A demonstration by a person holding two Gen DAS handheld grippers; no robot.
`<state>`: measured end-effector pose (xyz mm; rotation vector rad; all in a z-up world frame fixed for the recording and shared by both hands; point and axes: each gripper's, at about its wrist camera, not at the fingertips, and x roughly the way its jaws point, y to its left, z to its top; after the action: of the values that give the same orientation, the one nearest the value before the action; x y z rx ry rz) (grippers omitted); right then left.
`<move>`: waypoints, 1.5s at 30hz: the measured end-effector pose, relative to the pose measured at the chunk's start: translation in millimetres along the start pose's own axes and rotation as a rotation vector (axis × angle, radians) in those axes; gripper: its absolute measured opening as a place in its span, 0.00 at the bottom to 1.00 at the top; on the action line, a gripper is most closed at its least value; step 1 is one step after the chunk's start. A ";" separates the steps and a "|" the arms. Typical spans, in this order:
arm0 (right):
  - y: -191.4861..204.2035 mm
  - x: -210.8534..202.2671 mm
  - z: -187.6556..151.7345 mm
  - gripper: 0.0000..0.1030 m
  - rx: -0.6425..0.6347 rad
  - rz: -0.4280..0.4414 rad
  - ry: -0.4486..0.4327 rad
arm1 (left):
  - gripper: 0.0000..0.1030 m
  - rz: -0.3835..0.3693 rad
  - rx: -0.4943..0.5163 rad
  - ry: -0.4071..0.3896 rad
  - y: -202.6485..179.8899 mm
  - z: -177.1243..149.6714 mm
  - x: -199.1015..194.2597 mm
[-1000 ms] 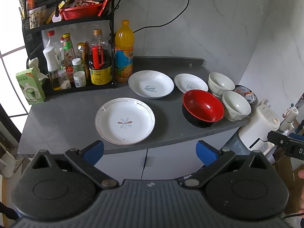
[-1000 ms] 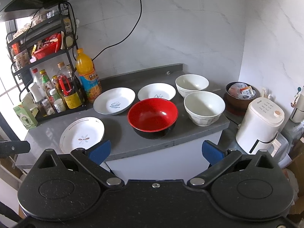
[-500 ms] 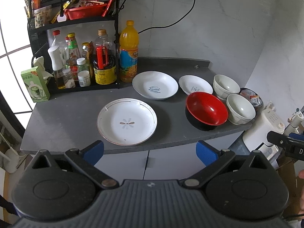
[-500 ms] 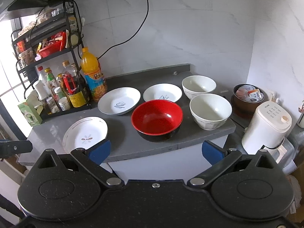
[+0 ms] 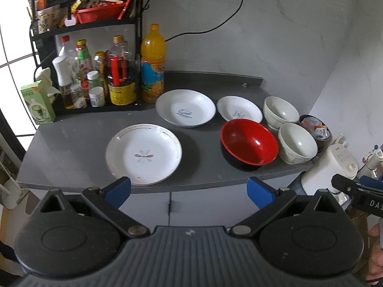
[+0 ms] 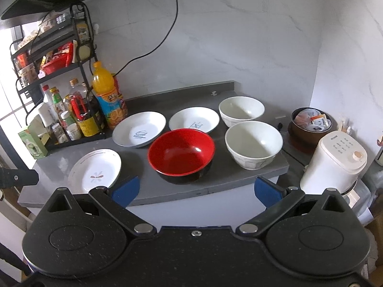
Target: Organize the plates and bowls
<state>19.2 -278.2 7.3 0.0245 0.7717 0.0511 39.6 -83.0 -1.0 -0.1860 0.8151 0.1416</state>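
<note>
grey counter (image 6: 227, 177) | both grippers' fingers spread, empty | red bowl (image 6: 181, 154) untouched

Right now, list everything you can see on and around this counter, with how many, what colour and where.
Shallow white plates: three, left and middle of the grey counter.
Red-and-black bowl: one, front centre.
White ceramic bowls: two, right end.
Orange juice bottle: one, beside the rack.
Black wire rack of condiment bottles: one, back left.
Green carton: one, far left.
Brown bowl of packets: one, far right.
White appliance: one, right of the counter.
Left gripper: open, empty.
Right gripper: open, empty.
</note>
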 end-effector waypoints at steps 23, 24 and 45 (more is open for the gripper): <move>-40.5 54.9 24.7 1.00 0.223 -0.163 -0.066 | 0.97 -0.239 0.112 0.034 -50.5 78.2 110.9; -41.0 58.8 26.9 1.00 0.234 -0.176 -0.071 | 0.97 -0.259 0.123 0.032 -52.4 83.7 116.0; -60.8 105.6 42.1 1.00 0.432 -0.299 -0.073 | 0.97 -0.410 0.263 0.123 -92.7 136.0 198.5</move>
<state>126.4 -333.2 -38.6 0.3186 0.6945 -0.3991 288.7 -132.8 -45.2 -0.1108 0.8931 -0.3652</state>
